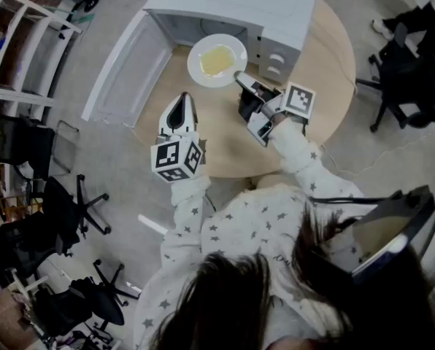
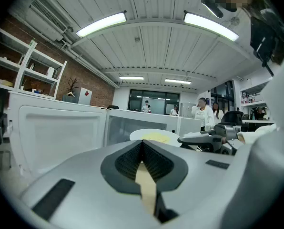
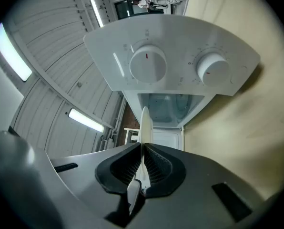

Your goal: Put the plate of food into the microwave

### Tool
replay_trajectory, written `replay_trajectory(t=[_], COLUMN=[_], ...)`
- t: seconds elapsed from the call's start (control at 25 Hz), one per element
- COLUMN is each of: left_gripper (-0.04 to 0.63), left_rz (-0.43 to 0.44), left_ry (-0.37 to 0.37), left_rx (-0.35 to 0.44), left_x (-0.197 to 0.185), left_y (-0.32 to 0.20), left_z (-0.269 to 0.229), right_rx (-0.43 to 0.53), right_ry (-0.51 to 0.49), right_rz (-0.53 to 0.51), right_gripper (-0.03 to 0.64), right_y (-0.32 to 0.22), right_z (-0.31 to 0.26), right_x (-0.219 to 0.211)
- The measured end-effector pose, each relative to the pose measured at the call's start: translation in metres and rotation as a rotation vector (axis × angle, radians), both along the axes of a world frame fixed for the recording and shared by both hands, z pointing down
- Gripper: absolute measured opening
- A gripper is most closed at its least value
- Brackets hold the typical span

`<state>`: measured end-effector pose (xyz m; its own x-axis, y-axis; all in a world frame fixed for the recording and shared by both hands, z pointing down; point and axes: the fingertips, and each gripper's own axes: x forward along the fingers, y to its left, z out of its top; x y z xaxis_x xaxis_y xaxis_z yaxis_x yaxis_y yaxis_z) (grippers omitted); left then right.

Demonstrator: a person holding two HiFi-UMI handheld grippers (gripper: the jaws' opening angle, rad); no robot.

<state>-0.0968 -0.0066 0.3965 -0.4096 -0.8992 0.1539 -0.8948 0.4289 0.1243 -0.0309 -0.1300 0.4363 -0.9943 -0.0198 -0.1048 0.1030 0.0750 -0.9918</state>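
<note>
White things: one plate (image 1: 198, 63), one microwave (image 1: 232, 2)

Open office: swivel chairs (image 1: 405, 86), white shelving (image 2: 26, 66), glass-walled rooms (image 2: 154, 101), strip lights (image 2: 101, 24)

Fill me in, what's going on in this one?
A person with a gripper in each hand is putting a plate of yellow food into a white microwave on a round wooden table. The right gripper is shut on the plate's rim, and the plate sits just in front of the open cavity, not yet inside. The microwave door is swung wide open. The left gripper is shut and empty, off to the side over the table.
</note>
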Motion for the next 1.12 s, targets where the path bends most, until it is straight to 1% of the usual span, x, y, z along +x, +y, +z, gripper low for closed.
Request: replay_trajectory(t=[0.16,0.36,0.56,0.84,1.0,1.12], left_gripper=[0.002,0.002,0.002,0.002,0.002,0.002], left_rz=[0.005,0.06,0.173,0.391,0.46,0.506], left_ry=[0.001,0.008,0.024,0.046,0.046,0.053], left_rx=[-0.004,-0.022,-0.037,-0.067,-0.071,-0.079], left_x=[-0.008,-0.035,-0.063,-0.096,-0.111,-0.115], left_y=[-0.011,-0.032,-0.053,-0.077,-0.086,-0.091], left_z=[0.003,0.008,0.016,0.025,0.028,0.035], right_rx=[-0.028,-0.04,-0.052,-0.083,-0.095,-0.098], right_ry=[0.005,0.029,0.053,0.053,0.055,0.08], right_rz=[0.004,0.06,0.174,0.381,0.46,0.519], right_gripper=[0.018,0.018,0.018,0.018,0.018,0.018], right_y=[-0.008,-0.023,-0.033,-0.039,-0.046,-0.051], right_z=[0.006,0.016,0.025,0.025,0.032,0.043], right_x=[-0.008,-0.028,-0.049,-0.068,-0.08,-0.083])
